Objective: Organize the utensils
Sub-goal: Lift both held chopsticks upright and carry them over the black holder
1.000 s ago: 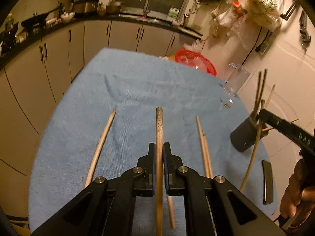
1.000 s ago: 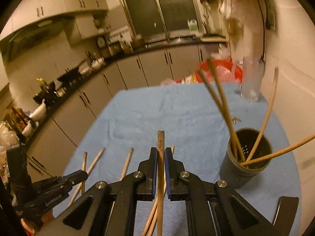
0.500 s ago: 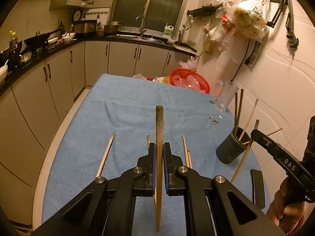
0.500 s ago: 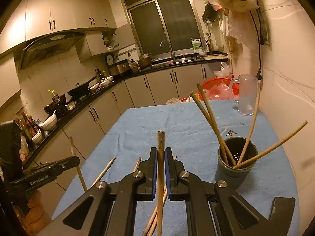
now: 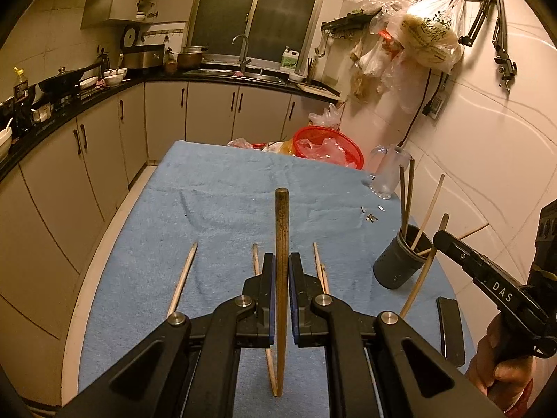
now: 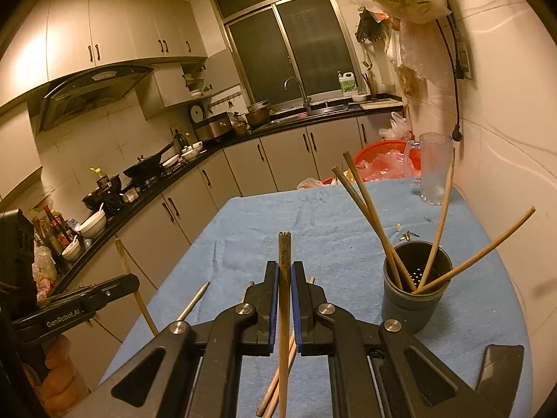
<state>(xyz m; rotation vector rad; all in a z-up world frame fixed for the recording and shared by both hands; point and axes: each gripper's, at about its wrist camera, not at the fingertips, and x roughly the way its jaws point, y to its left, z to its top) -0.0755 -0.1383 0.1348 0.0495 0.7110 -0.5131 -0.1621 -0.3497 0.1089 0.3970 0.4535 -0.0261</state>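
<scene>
My left gripper (image 5: 282, 261) is shut on a wooden chopstick (image 5: 281, 230) and holds it above the blue towel (image 5: 226, 188). My right gripper (image 6: 284, 268) is shut on another chopstick (image 6: 284, 254), also lifted. A dark holder cup (image 6: 412, 299) with several chopsticks stands at the right; it also shows in the left wrist view (image 5: 400, 261). Several loose chopsticks (image 5: 182, 278) lie on the towel. The right gripper (image 5: 438, 238) hangs beside the cup with its chopstick (image 5: 423, 271). The left gripper (image 6: 134, 280) shows at the left edge.
A glass mug (image 6: 435, 170) and a red basket (image 6: 379, 160) stand at the table's far right. A flat black object (image 5: 450, 331) lies near the cup at the front right. Small metal bits (image 5: 372, 214) lie on the towel. Kitchen cabinets run along the left.
Both grippers have risen and tilted up with their chopsticks; the towel and cup sit lower and farther in both views.
</scene>
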